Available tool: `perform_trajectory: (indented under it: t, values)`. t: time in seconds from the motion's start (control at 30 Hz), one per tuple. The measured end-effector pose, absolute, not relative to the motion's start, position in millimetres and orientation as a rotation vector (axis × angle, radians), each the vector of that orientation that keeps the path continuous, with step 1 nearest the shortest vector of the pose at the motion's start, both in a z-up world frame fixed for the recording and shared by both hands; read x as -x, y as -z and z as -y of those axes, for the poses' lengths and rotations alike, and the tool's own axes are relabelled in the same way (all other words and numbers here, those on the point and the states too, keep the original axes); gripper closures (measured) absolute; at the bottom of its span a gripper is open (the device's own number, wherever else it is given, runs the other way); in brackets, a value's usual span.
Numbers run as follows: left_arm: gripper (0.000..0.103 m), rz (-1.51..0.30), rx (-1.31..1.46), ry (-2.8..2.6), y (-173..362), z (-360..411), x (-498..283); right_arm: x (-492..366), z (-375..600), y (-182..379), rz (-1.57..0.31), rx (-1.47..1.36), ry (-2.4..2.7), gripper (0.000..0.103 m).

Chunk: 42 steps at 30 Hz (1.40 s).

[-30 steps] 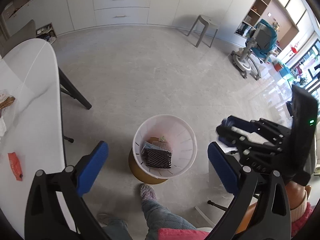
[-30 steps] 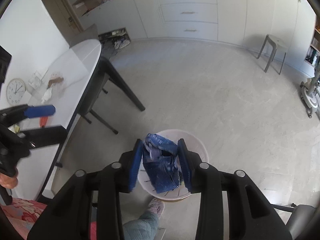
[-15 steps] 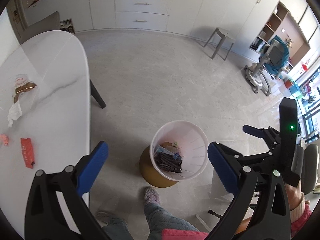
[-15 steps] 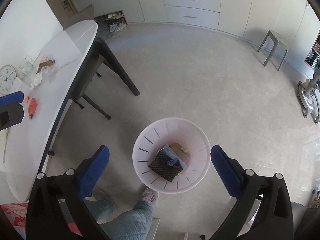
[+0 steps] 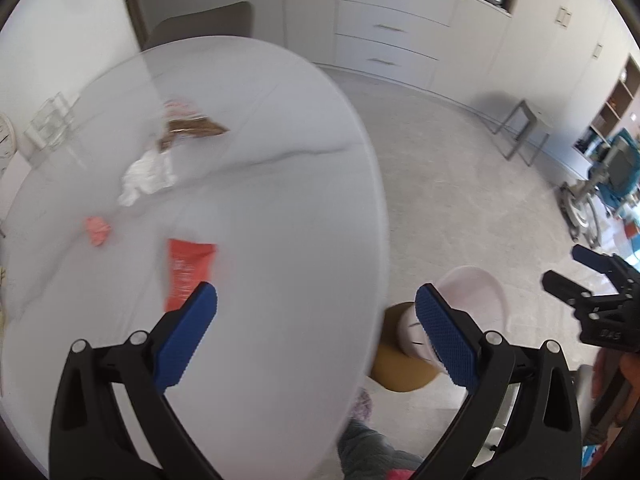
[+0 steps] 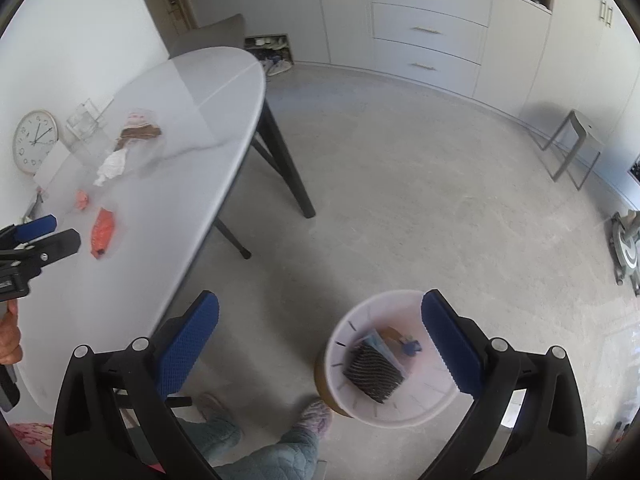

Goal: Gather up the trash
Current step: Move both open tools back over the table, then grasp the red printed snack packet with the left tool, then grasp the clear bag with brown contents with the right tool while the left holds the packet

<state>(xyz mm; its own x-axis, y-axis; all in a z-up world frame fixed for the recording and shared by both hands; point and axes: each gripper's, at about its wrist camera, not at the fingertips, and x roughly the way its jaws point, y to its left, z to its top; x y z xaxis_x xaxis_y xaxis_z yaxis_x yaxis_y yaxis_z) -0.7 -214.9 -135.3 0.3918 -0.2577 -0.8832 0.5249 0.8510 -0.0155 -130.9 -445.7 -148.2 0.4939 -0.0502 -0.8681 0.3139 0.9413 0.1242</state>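
My left gripper (image 5: 316, 316) is open and empty above the white table (image 5: 280, 208). An orange wrapper (image 5: 187, 270) lies just ahead of its left finger. A crumpled pink scrap (image 5: 97, 231), a white tissue (image 5: 148, 176) and a clear bag with brown food (image 5: 188, 124) lie farther back. My right gripper (image 6: 320, 336) is open and empty above the floor, by the pink-white trash bin (image 6: 390, 360). The bin holds a dark mesh piece (image 6: 374, 372) and a blue wrapper (image 6: 410, 346). The bin also shows in the left wrist view (image 5: 476, 300).
The bin stands on a tan stool (image 5: 404, 360) beside the table edge. A wall clock (image 6: 34, 142) and a clear holder (image 6: 86, 120) stand at the table's back. The person's slippered feet (image 6: 316, 420) are below. A grey stool (image 6: 572, 148) stands far right.
The right gripper opened and let the blue wrapper fall into the bin, then drew back left. The left gripper swung left from over the bin to over the table.
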Motion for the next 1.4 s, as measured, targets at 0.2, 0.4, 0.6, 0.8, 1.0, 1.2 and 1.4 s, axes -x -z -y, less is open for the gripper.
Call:
perform_trajectory:
  t: [0.2, 0.4, 0.6, 0.8, 1.0, 1.2, 1.4]
  values:
    - [0.008, -1.063, -0.253, 0.470, 158.8, 173.6, -44.1, 92.8, 403.4, 140.8, -1.020, -0.273, 0.181, 0.002]
    - [0.008, -1.073, -0.293, 0.542, 187.2, 161.4, -68.2, 58.3, 371.2, 128.2, -1.005, -0.236, 0.129, 0.002]
    - [0.022, -1.121, -0.353, 0.569, 212.9, 163.2, -85.6, 20.6, 351.9, 125.1, -1.007, -0.210, 0.080, 0.002]
    - [0.038, -1.143, -0.393, 0.601, 228.3, 166.6, -96.3, -13.5, 340.1, 126.4, -1.012, -0.189, 0.039, 0.002]
    - [0.050, -1.145, -0.390, 0.626, 231.9, 167.9, -101.3, -54.4, 328.9, 133.4, -1.025, -0.170, -0.018, 0.002]
    - [0.054, -1.144, -0.330, 0.611, 217.8, 151.7, -116.4, -103.6, 309.1, 144.5, -1.036, -0.096, -0.119, 0.002]
    - [0.054, -1.137, -0.260, 0.537, 191.1, 125.2, -140.1, -157.4, 276.9, 159.0, -1.053, 0.081, -0.307, 0.002]
